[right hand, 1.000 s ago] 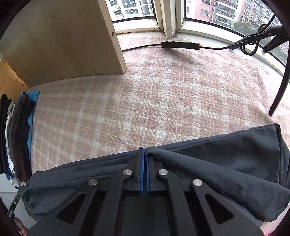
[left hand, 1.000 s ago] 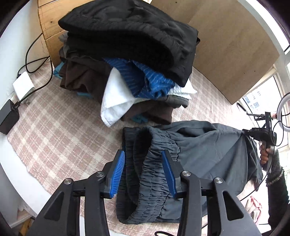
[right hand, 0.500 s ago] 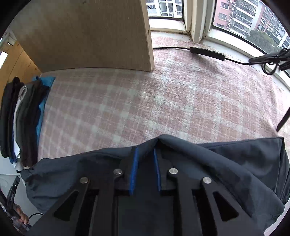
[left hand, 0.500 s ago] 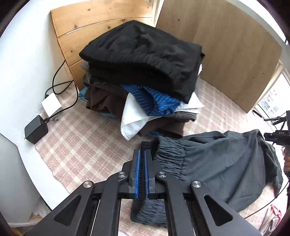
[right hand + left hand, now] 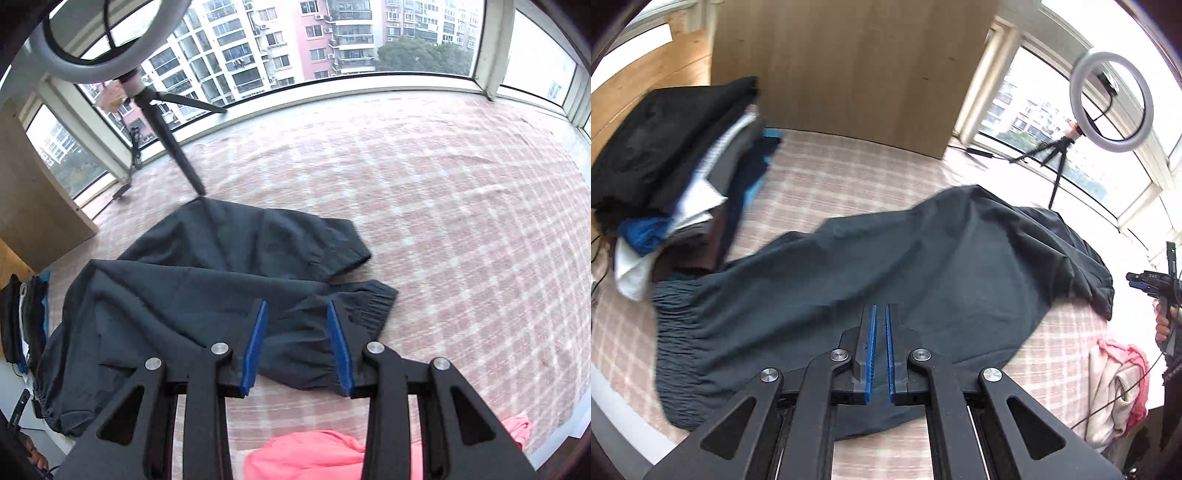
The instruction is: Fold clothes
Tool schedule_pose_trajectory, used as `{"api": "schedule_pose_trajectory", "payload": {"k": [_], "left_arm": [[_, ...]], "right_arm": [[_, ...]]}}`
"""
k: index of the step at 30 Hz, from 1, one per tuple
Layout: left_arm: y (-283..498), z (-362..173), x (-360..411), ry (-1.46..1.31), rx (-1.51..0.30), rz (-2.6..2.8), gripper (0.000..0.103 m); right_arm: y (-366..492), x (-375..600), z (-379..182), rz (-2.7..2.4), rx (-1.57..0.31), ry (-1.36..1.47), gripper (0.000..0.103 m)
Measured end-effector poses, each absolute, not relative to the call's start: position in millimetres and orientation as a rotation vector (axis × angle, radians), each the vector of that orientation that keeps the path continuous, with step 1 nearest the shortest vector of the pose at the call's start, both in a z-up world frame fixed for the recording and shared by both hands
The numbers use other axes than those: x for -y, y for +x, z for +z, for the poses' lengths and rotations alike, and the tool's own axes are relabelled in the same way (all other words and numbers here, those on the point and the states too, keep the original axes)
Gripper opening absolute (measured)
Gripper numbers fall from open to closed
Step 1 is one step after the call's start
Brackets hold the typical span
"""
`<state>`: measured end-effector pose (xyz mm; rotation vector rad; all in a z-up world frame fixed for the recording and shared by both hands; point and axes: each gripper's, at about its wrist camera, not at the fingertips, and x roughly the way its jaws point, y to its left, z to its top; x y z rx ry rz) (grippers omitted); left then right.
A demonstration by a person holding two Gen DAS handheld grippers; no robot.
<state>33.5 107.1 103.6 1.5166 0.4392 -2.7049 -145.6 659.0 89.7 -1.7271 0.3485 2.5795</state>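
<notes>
Now trousers (image 5: 207, 288) flat beneath opening right jaws.

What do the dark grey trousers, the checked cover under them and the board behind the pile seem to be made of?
Dark grey trousers: thin woven cloth, matte, probably synthetic; it drapes in soft folds, with elastic gathered cuffs.
Checked cover: soft, fuzzy textile, perhaps fleece or brushed cotton; its surface looks napped.
Board: wood or wood-look laminate, matte; fine grain lines show.
</notes>
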Motion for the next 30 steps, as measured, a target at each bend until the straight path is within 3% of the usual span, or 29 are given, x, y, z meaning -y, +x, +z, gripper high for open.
{"api": "schedule_pose_trajectory", "payload": {"k": [7, 13, 15, 16, 20, 25, 28, 30], "left_arm": [[-28.1, 104.5, -232.1, 1.701, -0.351, -2.855, 0.003], [-54.5, 118.5, -277.3, 1.74, -0.228, -2.944, 0.004], [-59.2, 120.3, -273.0, 1.742, -0.216, -2.94, 0.004], [-59.8, 121.6, -266.9, 1.732, -0.229, -2.937, 0.004], [-58.1, 125.7, -235.6, 1.669, -0.303, -2.918, 0.003], [-52.7, 122.2, -194.7, 1.583, -0.444, -2.864, 0.003], [-48.8, 117.5, -172.7, 1.565, -0.522, -2.801, 0.003], [-42.5, 116.9, -165.7, 1.564, -0.504, -2.792, 0.003]], "right_arm": [[-146.7, -694.5, 35.1, 2.522, -0.386, -1.944, 0.045], [-146.4, -684.6, 13.8, 2.548, -0.326, -1.98, 0.048], [-142.7, -679.5, 14.0, 2.564, -0.283, -1.939, 0.029], [-139.3, -677.7, 17.7, 2.575, -0.289, -1.919, 0.006], [-116.6, -656.3, 56.5, 2.703, -0.672, -1.926, 0.003], [-95.5, -522.1, 98.4, 2.954, -1.098, -2.123, 0.003], [-79.9, -419.0, 94.2, 2.95, -0.935, -2.562, 0.008], [-66.1, -409.6, 105.7, 3.063, -0.699, -2.521, 0.008]]}}
